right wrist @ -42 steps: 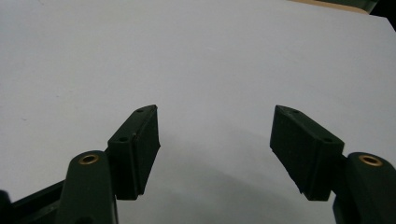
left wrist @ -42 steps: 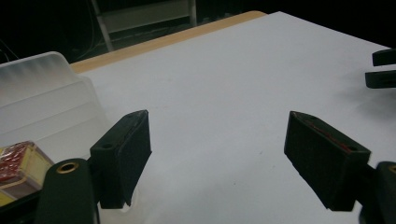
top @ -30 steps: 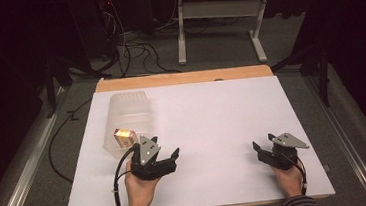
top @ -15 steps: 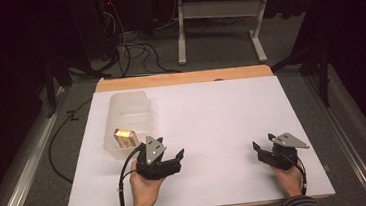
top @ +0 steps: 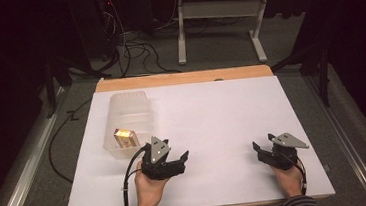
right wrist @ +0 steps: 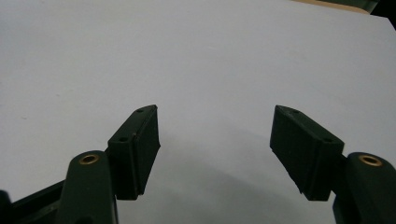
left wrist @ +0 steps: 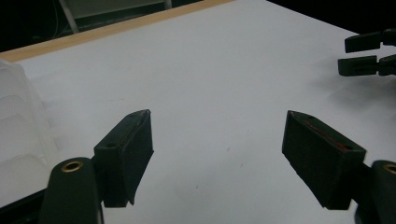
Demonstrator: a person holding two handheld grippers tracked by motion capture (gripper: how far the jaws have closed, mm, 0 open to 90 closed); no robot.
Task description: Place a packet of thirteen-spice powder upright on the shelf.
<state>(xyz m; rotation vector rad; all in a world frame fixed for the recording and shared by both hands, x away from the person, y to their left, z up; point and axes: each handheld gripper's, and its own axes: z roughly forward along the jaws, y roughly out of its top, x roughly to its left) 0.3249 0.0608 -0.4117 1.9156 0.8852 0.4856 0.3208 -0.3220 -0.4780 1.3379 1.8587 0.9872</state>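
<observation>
White sheeting covers the table [top: 222, 114], and both grippers are held low over its near part. The left gripper [top: 180, 159] is seen just beside the near right corner of a translucent plastic container [top: 127, 115], without touching it; its jaws have just been closing, yet a clear gap is left between them and nothing but bare white surface is seen there in the left gripper view [left wrist: 217, 140]. A small yellowish box [top: 124, 137] is lying inside the container, at its near end. The container's ribbed wall [left wrist: 21, 126] is caught at the left edge of the left gripper view. The right gripper [top: 259, 149] is held well apart from the container, at the table's near right; its jaws are spread with nothing between them [right wrist: 215, 135].
</observation>
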